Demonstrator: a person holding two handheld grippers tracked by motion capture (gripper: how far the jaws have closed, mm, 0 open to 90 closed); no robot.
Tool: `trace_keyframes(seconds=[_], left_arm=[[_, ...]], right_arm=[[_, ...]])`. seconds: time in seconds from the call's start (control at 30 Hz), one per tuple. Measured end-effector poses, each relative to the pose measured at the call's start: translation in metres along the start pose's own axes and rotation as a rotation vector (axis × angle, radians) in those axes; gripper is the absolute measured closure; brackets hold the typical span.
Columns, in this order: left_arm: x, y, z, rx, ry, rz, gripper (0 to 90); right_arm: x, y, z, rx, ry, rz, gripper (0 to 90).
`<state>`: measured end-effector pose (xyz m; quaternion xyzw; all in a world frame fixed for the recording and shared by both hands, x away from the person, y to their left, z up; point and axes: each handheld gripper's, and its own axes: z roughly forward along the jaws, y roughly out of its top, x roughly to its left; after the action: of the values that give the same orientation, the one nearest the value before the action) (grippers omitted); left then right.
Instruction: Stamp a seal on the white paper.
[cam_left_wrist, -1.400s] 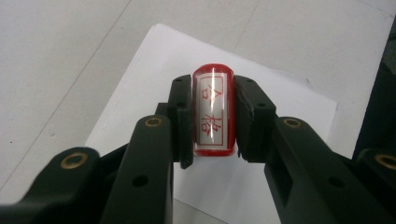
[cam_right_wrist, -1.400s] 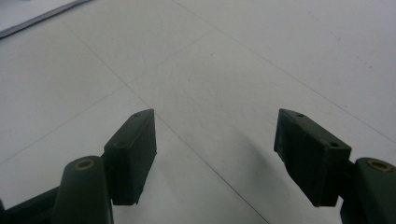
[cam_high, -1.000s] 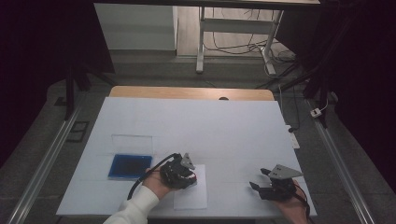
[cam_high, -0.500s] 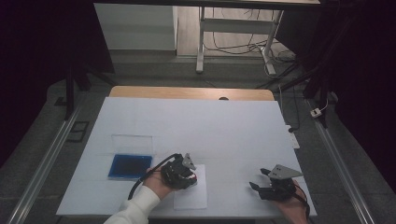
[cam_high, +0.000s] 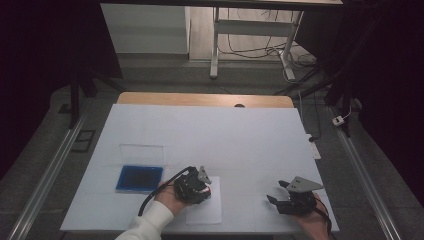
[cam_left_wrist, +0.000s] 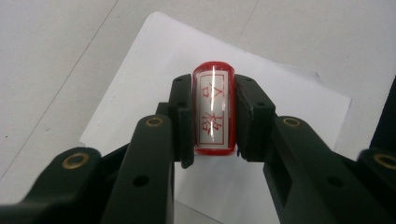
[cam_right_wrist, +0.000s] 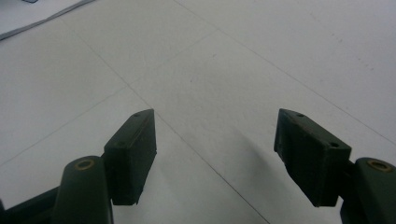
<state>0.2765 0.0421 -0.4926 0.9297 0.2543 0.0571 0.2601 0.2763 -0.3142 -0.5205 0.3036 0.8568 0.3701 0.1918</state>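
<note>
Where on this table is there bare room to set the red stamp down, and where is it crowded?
The far half of the white table is bare, from the clear lid back to the wooden edge. The stretch between the paper sheet and the right tool is also free. It is crowded near the left tool, holding the red stamp, beside the blue ink pad.

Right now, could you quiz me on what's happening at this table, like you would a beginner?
1. True or false: the left gripper is shut on the red stamp.
2. What lies under the stamp: A) white paper sheet, B) blue ink pad, C) bare floor?
3. How do the right gripper jaws stand?

Key: 1 true. 2 A. 3 Wide apart, nothing between them, over the white table.
</note>
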Motion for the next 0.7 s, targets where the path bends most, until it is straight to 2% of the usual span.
trace_keyframes(seconds=[0.27, 0.7], left_arm=[[0.0024, 0.0002, 0.0001, 0.004, -0.017, 0.001, 70.8], [0.0026, 0.0012, 0.0003, 0.012, -0.018, 0.003, 70.8]], right_arm=[[-0.0002, -0.0003, 0.0002, 0.003, -0.002, 0.001, 29.2], [-0.0002, -0.0001, 0.0003, 0.005, 0.005, -0.002, 29.2]])
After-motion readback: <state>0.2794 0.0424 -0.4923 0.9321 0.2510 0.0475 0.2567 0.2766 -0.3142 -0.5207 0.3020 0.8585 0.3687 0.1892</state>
